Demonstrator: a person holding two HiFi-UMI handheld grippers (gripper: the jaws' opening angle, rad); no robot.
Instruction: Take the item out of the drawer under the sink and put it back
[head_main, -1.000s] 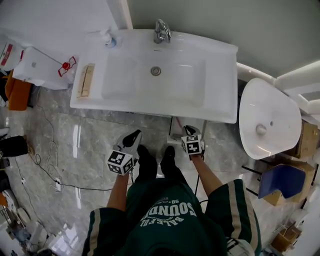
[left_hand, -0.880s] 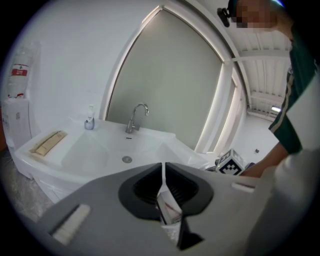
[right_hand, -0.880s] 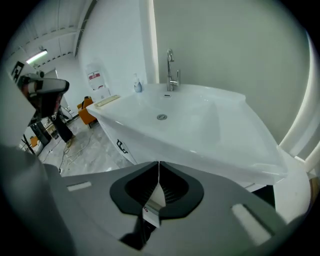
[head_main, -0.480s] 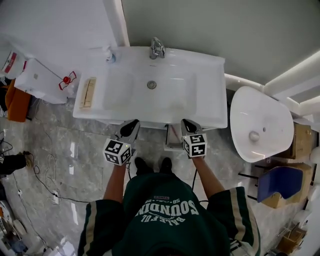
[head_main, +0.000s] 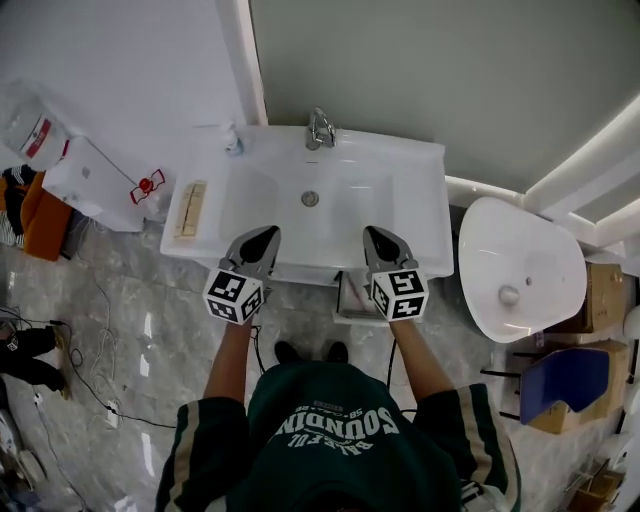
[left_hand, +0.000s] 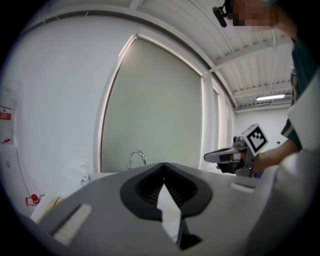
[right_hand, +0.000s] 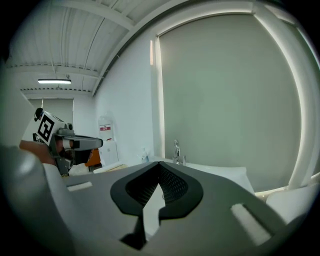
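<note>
Plainly, the item to be taken out shows in no view. Only a grey-sided piece (head_main: 352, 297) sticks out below the sink's front edge at mid-frame in the head view, and I cannot tell whether it is the drawer or what it holds.

Both grippers are over the front edge of the sink (head_main: 425, 210), side by side and apart. The left gripper (head_main: 268, 232) has its jaws closed tip to tip with nothing between them. The right gripper (head_main: 370, 232) is likewise closed and empty.

One basin holds only its drain (head_main: 310, 198). One faucet (head_main: 320, 128) stands at the back edge. On the left ledge lie two things: a small bottle (head_main: 233, 140) at the back corner and a beige oblong thing (head_main: 190, 208) nearer the front.

A grey-green panel (head_main: 420, 70) fills the wall behind the sink. The floor (head_main: 130, 330) is glossy grey marble. One white toilet (head_main: 520, 270) sits at the right of the frame, and a blue thing (head_main: 563, 375) lies below it. At the upper left a white box with a red mark (head_main: 105, 178) stands beside the sink.
</note>
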